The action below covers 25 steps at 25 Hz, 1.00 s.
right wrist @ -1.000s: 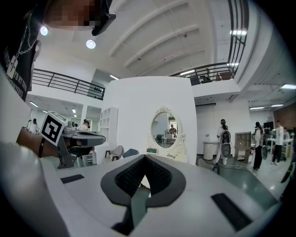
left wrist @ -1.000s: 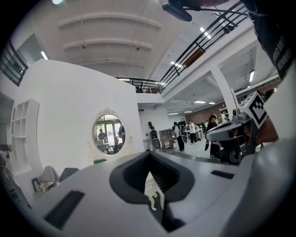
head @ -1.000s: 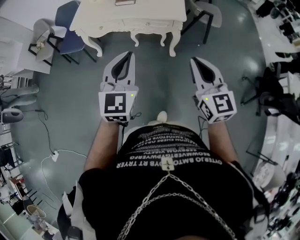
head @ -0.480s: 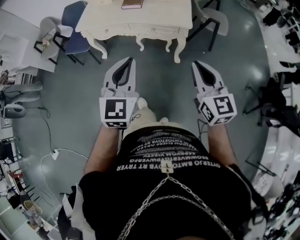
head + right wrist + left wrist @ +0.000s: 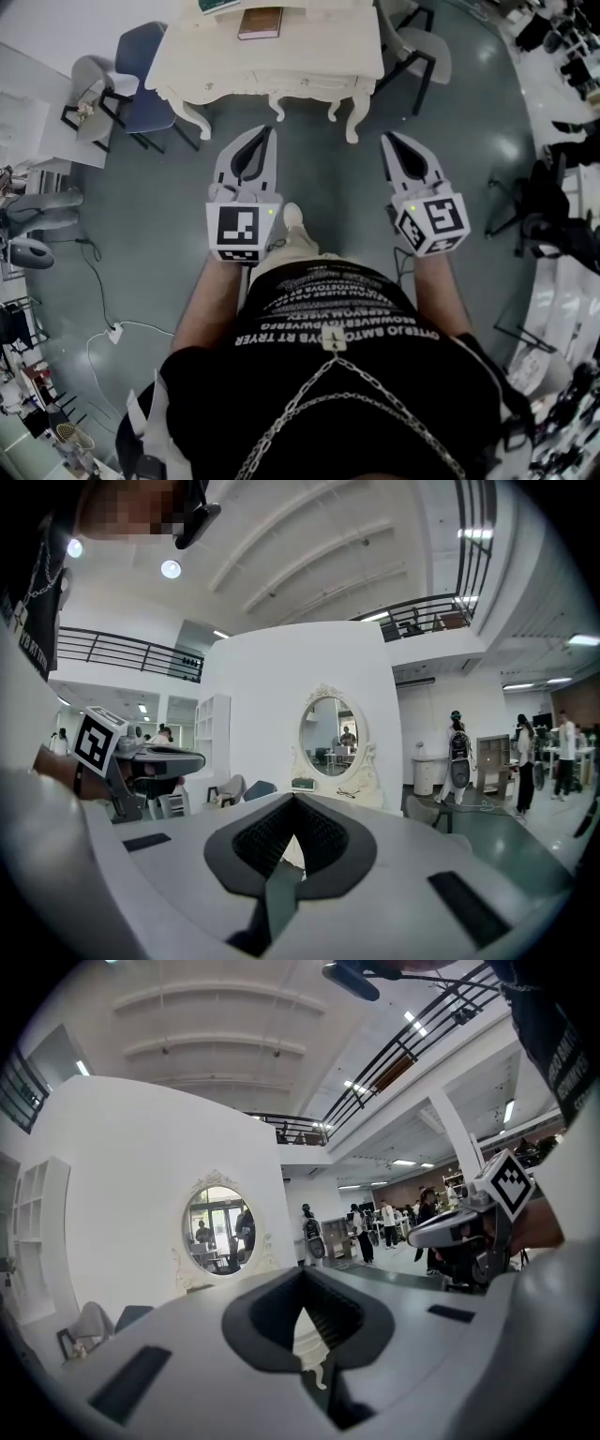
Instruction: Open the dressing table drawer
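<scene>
The cream dressing table (image 5: 197,58) stands at the top of the head view, its drawer front (image 5: 281,82) facing me between curved legs. A brown book (image 5: 260,22) lies on its top. My left gripper (image 5: 270,132) and right gripper (image 5: 385,139) are held side by side above the floor, a short way short of the table. Both are shut with nothing in them. In the left gripper view the gripper's tips (image 5: 302,1273) point at the table below its oval mirror (image 5: 217,1230). In the right gripper view the gripper (image 5: 293,801) faces the same mirror (image 5: 331,733).
A blue chair (image 5: 141,61) and a grey chair (image 5: 89,84) stand left of the table, another grey chair (image 5: 417,42) to its right. A white cable (image 5: 103,314) trails on the floor at left. My foot (image 5: 292,217) shows between the grippers. People walk in the background.
I have walked toward the dressing table: more of its top and the book now shows in the head view. Both grippers moved forward with me and stayed shut.
</scene>
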Motion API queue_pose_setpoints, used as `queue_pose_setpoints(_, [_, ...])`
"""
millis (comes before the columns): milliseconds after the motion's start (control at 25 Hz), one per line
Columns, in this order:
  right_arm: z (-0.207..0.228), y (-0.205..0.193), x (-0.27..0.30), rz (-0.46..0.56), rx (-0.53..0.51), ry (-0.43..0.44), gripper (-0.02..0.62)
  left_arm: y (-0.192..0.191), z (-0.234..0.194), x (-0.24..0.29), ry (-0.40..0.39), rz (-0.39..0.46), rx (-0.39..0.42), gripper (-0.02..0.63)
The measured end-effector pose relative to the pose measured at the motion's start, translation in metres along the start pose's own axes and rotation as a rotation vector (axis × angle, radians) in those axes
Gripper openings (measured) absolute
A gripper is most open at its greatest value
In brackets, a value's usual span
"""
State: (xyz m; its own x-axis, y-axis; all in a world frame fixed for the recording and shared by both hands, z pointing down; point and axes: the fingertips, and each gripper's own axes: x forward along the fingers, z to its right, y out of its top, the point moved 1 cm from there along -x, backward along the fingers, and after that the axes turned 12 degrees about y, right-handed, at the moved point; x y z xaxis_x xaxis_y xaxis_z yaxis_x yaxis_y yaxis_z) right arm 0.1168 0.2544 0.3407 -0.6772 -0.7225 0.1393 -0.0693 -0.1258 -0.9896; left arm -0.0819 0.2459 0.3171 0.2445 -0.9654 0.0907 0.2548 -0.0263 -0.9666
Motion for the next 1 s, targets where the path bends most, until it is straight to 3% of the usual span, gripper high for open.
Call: queue_pose_setpoints(1000, [0.073, 0.040, 0.163, -0.018, 0.000, -0.062, 0.002, -0.001, -0.092, 0.171, -0.089, 0.005, -0.003, 0.005])
